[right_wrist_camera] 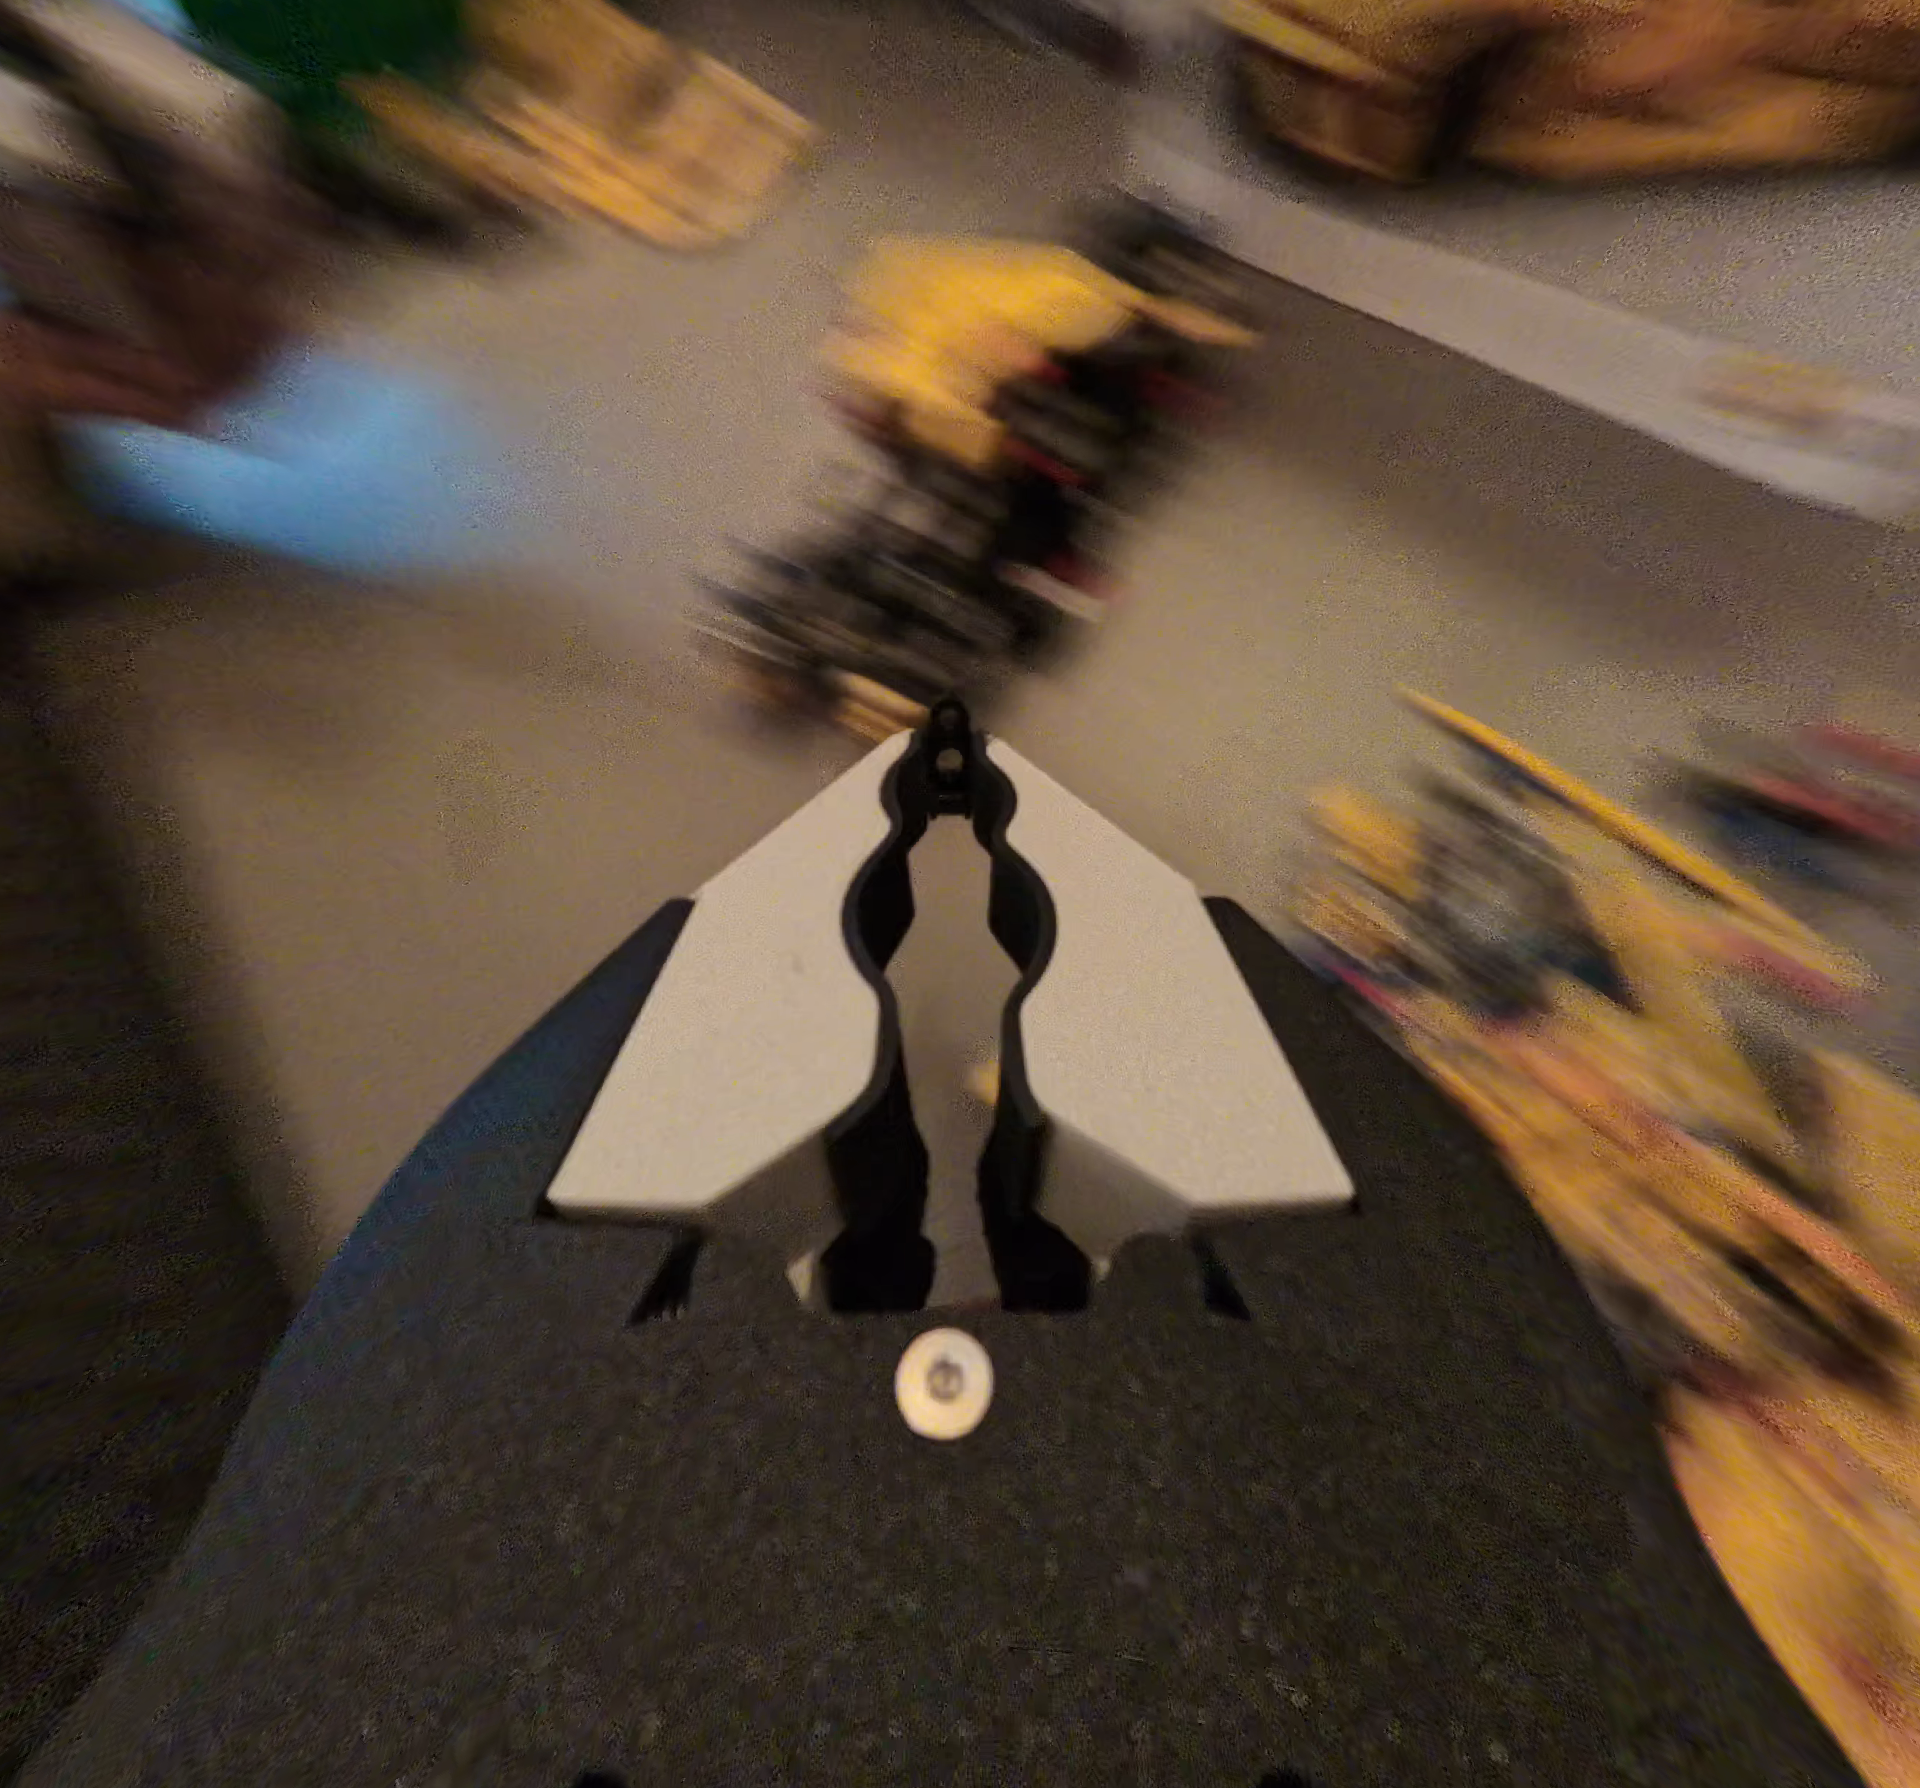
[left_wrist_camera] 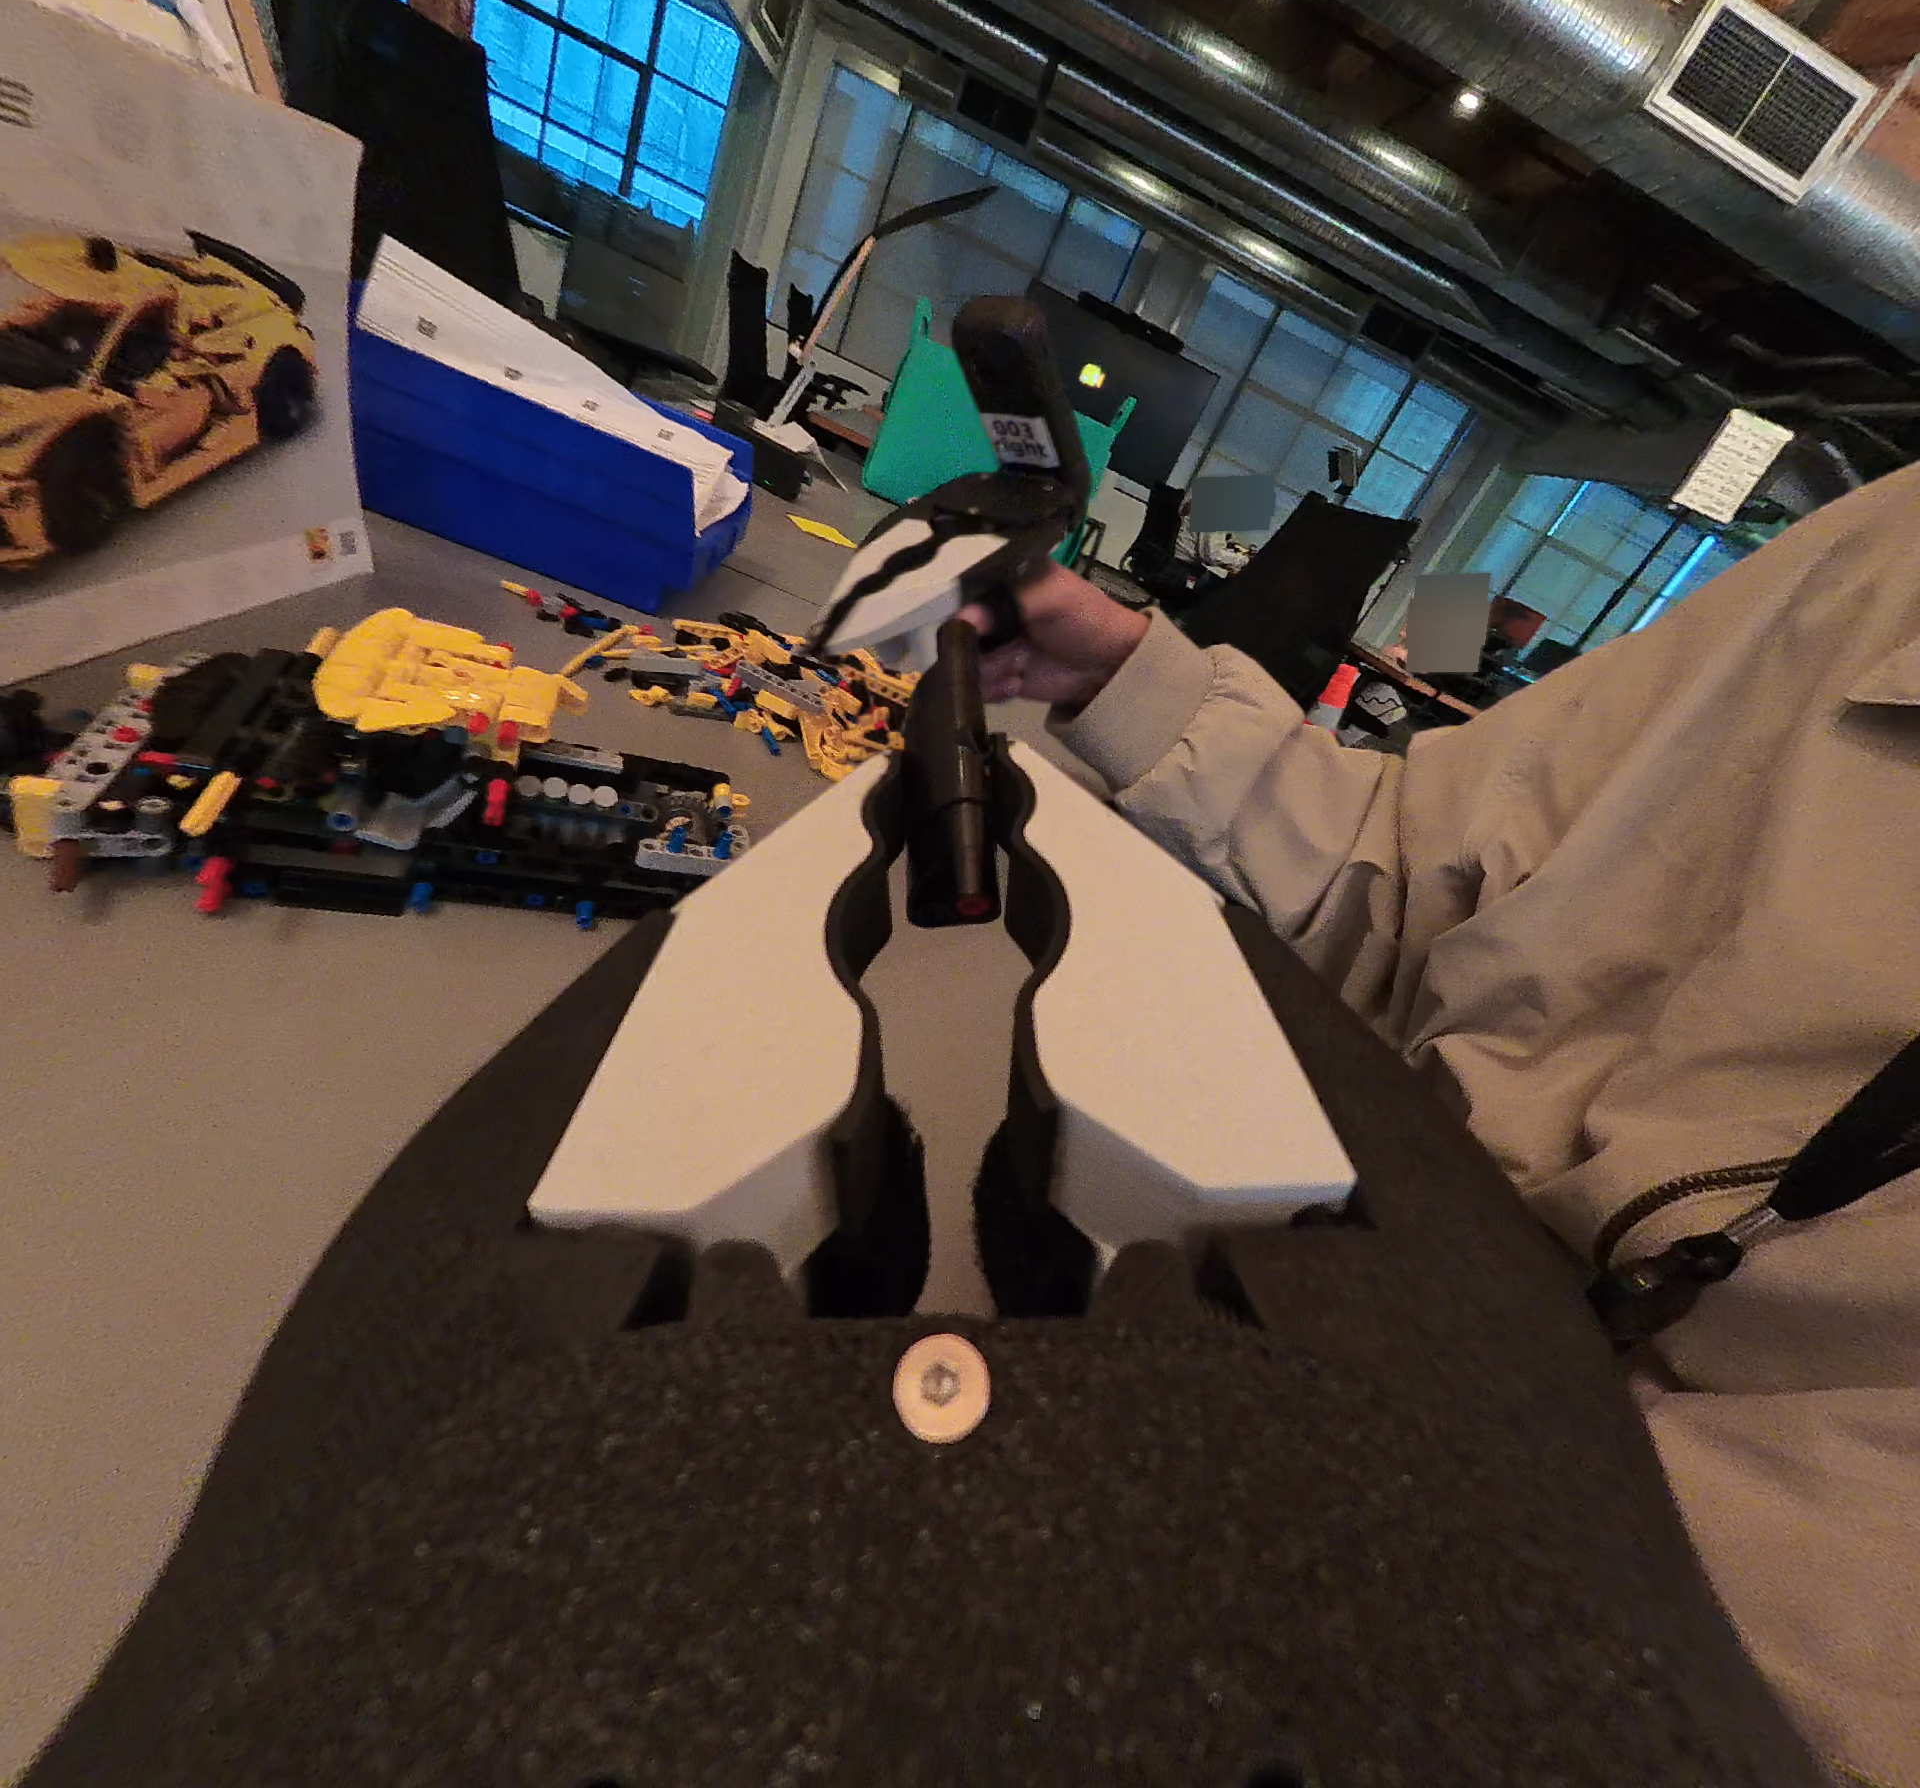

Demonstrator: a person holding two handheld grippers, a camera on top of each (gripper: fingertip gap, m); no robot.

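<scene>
My left gripper [left_wrist_camera: 951, 782] is shut on a black cylindrical part with a red end [left_wrist_camera: 948, 834] and holds it upright above the grey table [left_wrist_camera: 208, 1063]. The part's top reaches up to the right gripper [left_wrist_camera: 831, 632], which a hand holds just beyond, its white fingers closed. In the right wrist view my right gripper [right_wrist_camera: 948, 772] is shut on a small black piece with holes [right_wrist_camera: 948, 736] at its tips. That view is heavily blurred. A partly built black and yellow brick car [left_wrist_camera: 343, 782] lies to the left; it shows as a blur in the right wrist view [right_wrist_camera: 987, 471].
Loose yellow, black and red pieces [left_wrist_camera: 769, 689] lie scattered behind the grippers. A box with a yellow car picture [left_wrist_camera: 156, 408] and a blue bin [left_wrist_camera: 520, 471] stand at the back left. A person's beige sleeve [left_wrist_camera: 1455, 855] fills the right side.
</scene>
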